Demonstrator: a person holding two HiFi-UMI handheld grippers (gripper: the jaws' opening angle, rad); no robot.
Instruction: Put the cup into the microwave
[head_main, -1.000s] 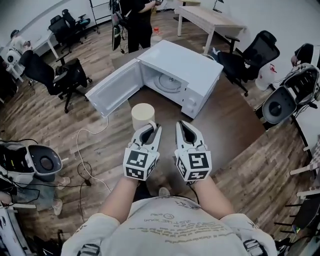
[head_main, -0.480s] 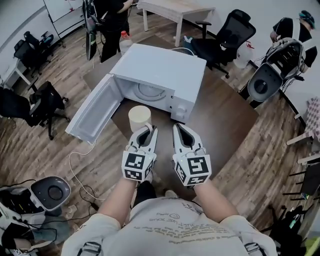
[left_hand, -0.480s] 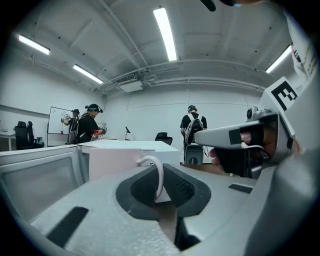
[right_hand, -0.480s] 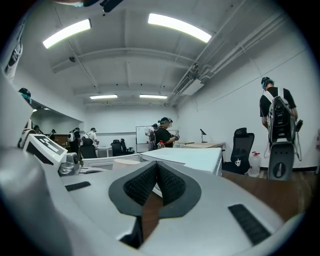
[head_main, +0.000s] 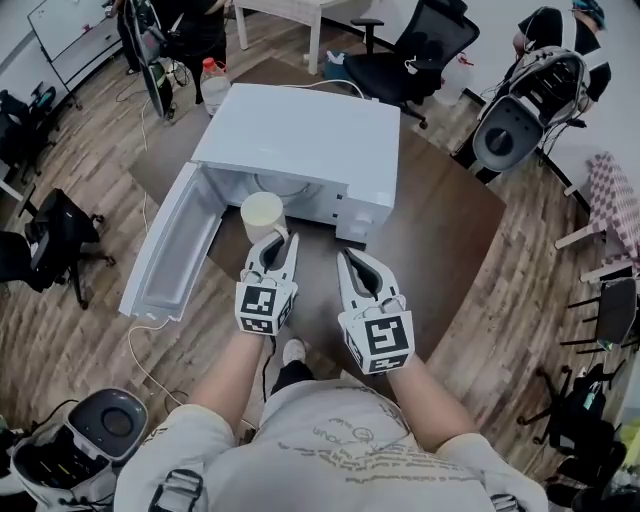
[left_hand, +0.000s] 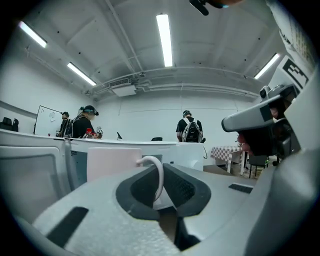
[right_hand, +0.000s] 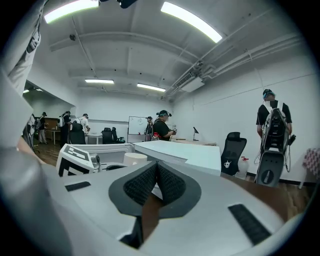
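1. The left gripper (head_main: 281, 240) has its fingers clamped on the thin handle (left_hand: 159, 170) of the cream cup (head_main: 262, 213).
2. The cup is right at the mouth of the white microwave (head_main: 300, 130), whose door (head_main: 170, 250) stands swung open to the left.
3. The right gripper (head_main: 346, 259) is just beside the left one over the brown surface (head_main: 440, 230), its fingers pressed together on nothing.
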